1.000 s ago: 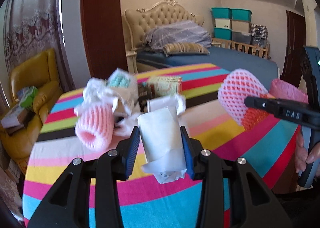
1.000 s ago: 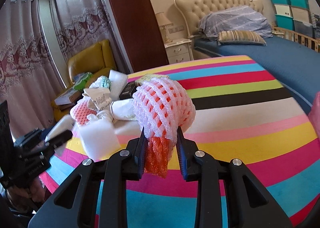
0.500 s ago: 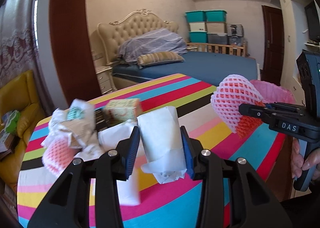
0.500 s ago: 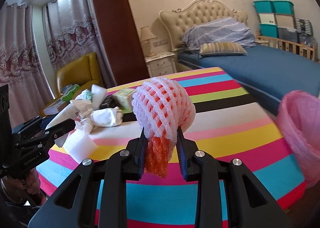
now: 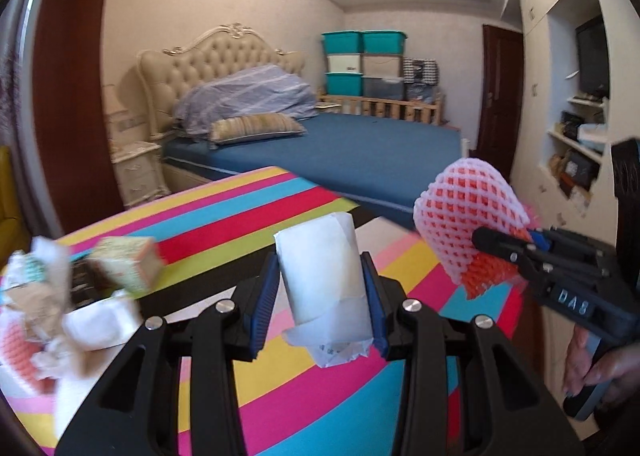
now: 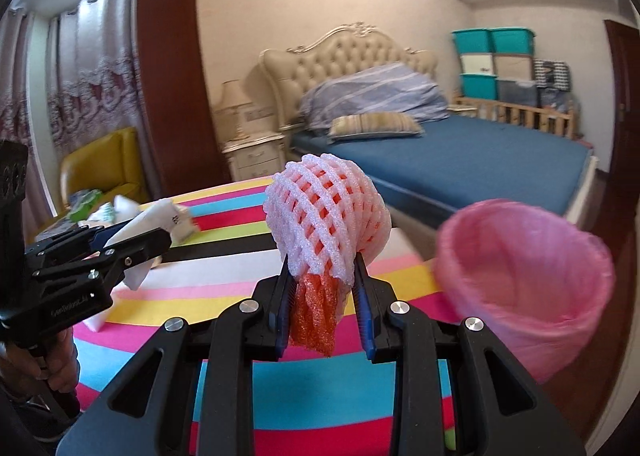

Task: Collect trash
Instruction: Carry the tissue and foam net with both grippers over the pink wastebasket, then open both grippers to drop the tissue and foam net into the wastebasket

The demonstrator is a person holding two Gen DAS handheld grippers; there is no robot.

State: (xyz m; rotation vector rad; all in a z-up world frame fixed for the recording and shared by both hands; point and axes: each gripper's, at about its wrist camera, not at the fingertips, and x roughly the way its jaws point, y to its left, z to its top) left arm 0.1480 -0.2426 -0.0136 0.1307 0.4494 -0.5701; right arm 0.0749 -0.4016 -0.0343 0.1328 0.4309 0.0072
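The left claw (image 5: 320, 298) is pinching a white rolled-up paper wrapper (image 5: 324, 284) between its two blue pads. The paper stands up in the claw, lifted above the striped bench (image 5: 248, 224).

The right claw (image 6: 322, 296) is pinching a foam fruit net (image 6: 326, 224). The net is pink and white outside with an orange piece hanging down in the middle. It is up in the air too, not touching the bench.

A pink trash bin (image 6: 528, 276) sits just past the right edge of the bench. It looks a bit blurry. The foam net is near it but not over it yet. I cannot see anything inside the bin from here.

So two pieces of trash are picked up, but neither one is in the bin yet. I think the next job is to carry both over the bin and let go.

There is more to do after that. A pile of trash (image 5: 52, 316) sits on the far left of the bench: crumpled paper, a small box (image 5: 128, 268), another pink foam net (image 5: 18, 352) and some white bits. All of that needs to be picked up, so the task looks far from finished.
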